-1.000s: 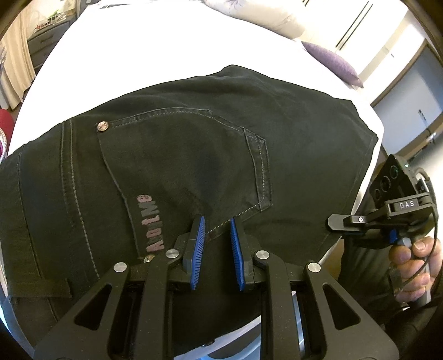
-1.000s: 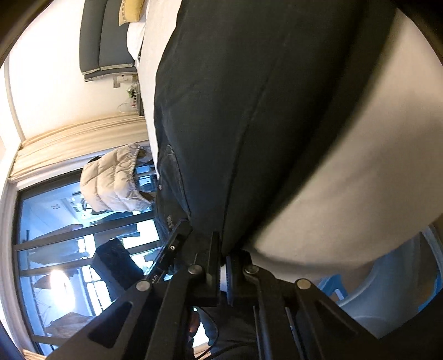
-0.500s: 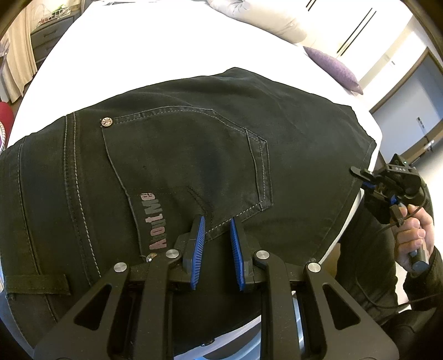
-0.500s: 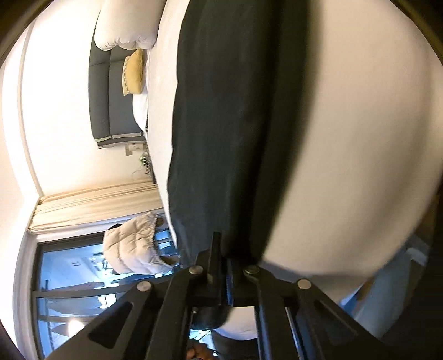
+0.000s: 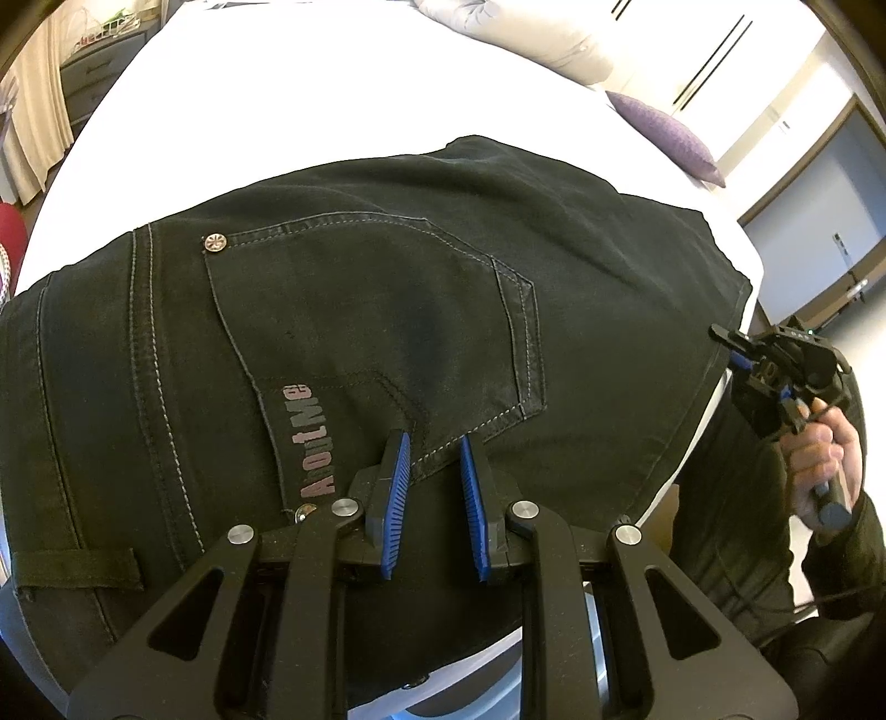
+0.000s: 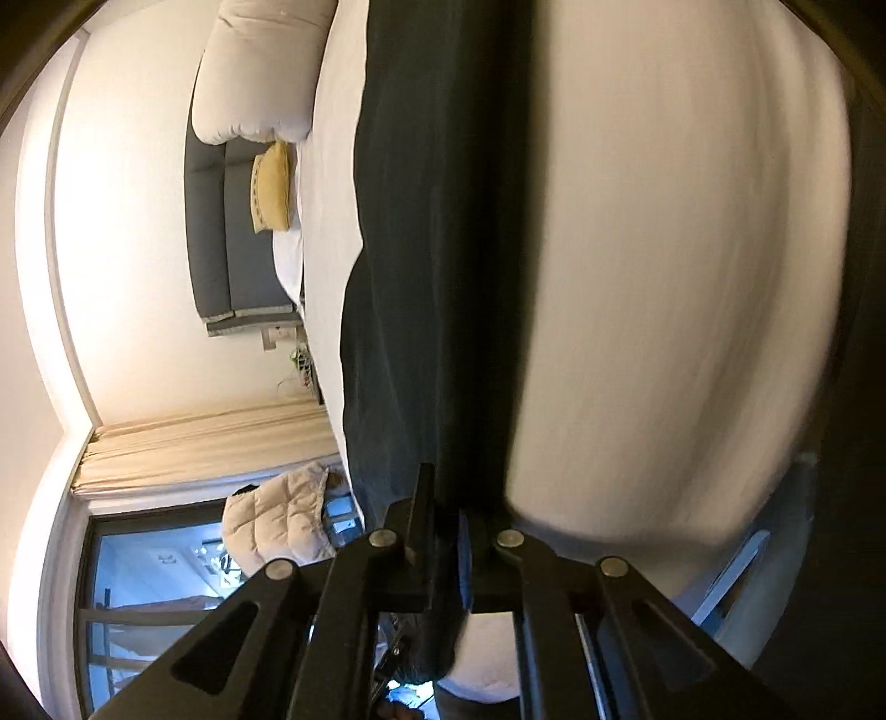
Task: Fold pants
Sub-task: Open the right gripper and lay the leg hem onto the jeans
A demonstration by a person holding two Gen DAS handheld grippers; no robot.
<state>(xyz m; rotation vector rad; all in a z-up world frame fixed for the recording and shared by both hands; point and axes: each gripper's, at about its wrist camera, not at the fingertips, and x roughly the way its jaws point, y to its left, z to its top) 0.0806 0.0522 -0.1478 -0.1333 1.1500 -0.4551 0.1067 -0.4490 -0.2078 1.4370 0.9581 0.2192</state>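
Observation:
Black jeans (image 5: 387, 310) lie folded on a white bed (image 5: 332, 88), back pocket and a printed logo facing up. My left gripper (image 5: 434, 443) hovers just over the pocket's lower corner, its blue pads (image 5: 400, 471) apart and empty. My right gripper (image 5: 736, 346) shows in the left wrist view at the pants' right edge, held in a hand. In the right wrist view, which is rolled sideways, the right gripper (image 6: 448, 515) has its jaws nearly closed on the edge of the dark fabric (image 6: 421, 249).
A purple pillow (image 5: 664, 133) and a white duvet (image 5: 526, 33) lie at the bed's far side. A grey headboard (image 6: 221, 232), a yellow cushion (image 6: 271, 188), a puffy jacket (image 6: 277, 520) and a window are in the right wrist view.
The right gripper has rolled and swung outward at the pants' right edge, so its view turned toward the headboard. The left gripper has stayed over the pocket.

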